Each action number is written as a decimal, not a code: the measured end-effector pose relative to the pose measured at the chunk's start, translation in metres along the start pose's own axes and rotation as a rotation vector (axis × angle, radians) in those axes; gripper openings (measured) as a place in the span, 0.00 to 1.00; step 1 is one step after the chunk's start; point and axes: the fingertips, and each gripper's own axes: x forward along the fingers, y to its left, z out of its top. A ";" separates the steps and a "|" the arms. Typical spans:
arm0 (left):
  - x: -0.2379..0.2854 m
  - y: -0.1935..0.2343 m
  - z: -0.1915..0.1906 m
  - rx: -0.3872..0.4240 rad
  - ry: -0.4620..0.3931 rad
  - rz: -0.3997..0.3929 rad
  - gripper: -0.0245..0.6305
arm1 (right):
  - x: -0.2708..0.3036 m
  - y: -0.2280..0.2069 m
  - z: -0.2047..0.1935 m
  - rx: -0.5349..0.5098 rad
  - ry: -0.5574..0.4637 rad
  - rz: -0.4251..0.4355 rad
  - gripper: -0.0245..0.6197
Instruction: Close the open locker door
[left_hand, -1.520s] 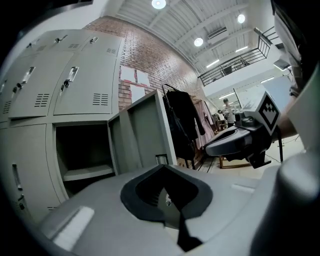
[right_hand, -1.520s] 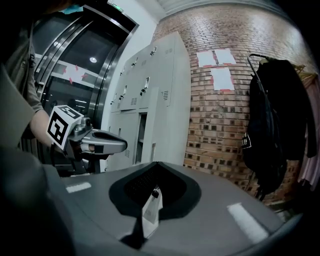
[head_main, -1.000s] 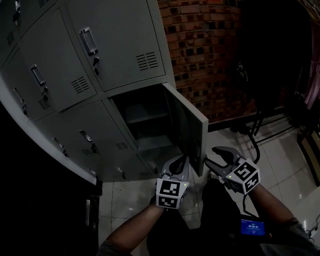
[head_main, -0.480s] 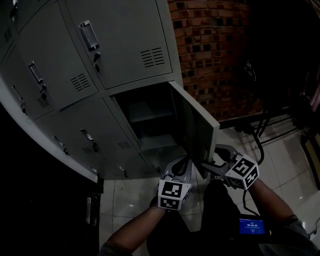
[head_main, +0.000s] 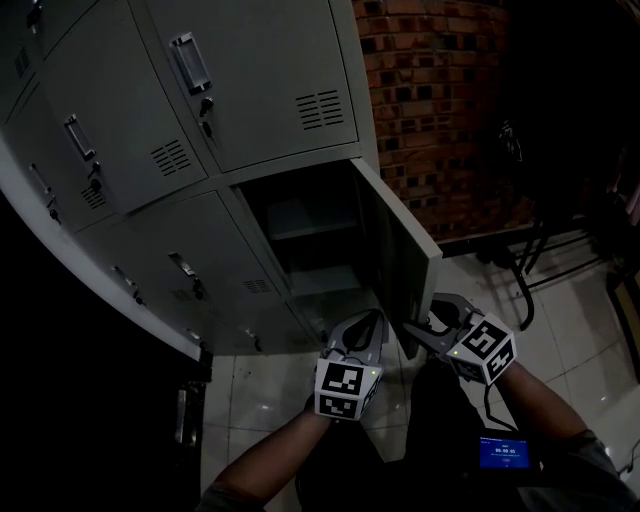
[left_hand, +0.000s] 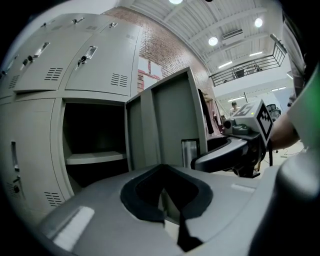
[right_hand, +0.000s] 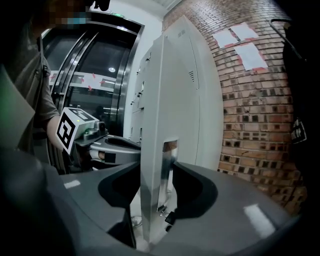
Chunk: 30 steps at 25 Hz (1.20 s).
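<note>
The grey locker door (head_main: 400, 262) of a lower compartment (head_main: 300, 250) stands swung out, its free edge toward me. My right gripper (head_main: 421, 320) sits at the door's lower free edge. In the right gripper view the door edge (right_hand: 167, 100) and its small metal handle (right_hand: 169, 165) fill the gap of that gripper (right_hand: 157, 200), whose jaws are closing onto them. My left gripper (head_main: 361, 326) hovers just left of the door in front of the opening, shut and empty (left_hand: 167, 210). The door (left_hand: 170, 120) and the right gripper (left_hand: 220, 155) show in the left gripper view.
Closed locker doors (head_main: 260, 80) with handles surround the open one. A brick wall (head_main: 450, 100) stands right of the lockers. Dark metal legs (head_main: 530, 260) rest on the glossy tiled floor (head_main: 570, 330) at right. A shelf (head_main: 305, 225) crosses the compartment. The person's legs are below.
The right gripper has come in from just right of the door to its lower free edge, and the jaws now straddle it. The left gripper has hardly moved.
</note>
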 end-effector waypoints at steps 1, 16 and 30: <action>-0.002 0.001 0.000 -0.001 -0.002 0.003 0.04 | 0.001 0.002 0.001 0.002 0.002 0.001 0.34; -0.050 0.036 -0.007 -0.020 0.008 0.079 0.04 | 0.040 0.045 0.014 0.034 0.041 -0.064 0.36; -0.086 0.079 -0.018 -0.041 0.002 0.139 0.04 | 0.094 0.076 0.025 -0.005 0.035 -0.044 0.32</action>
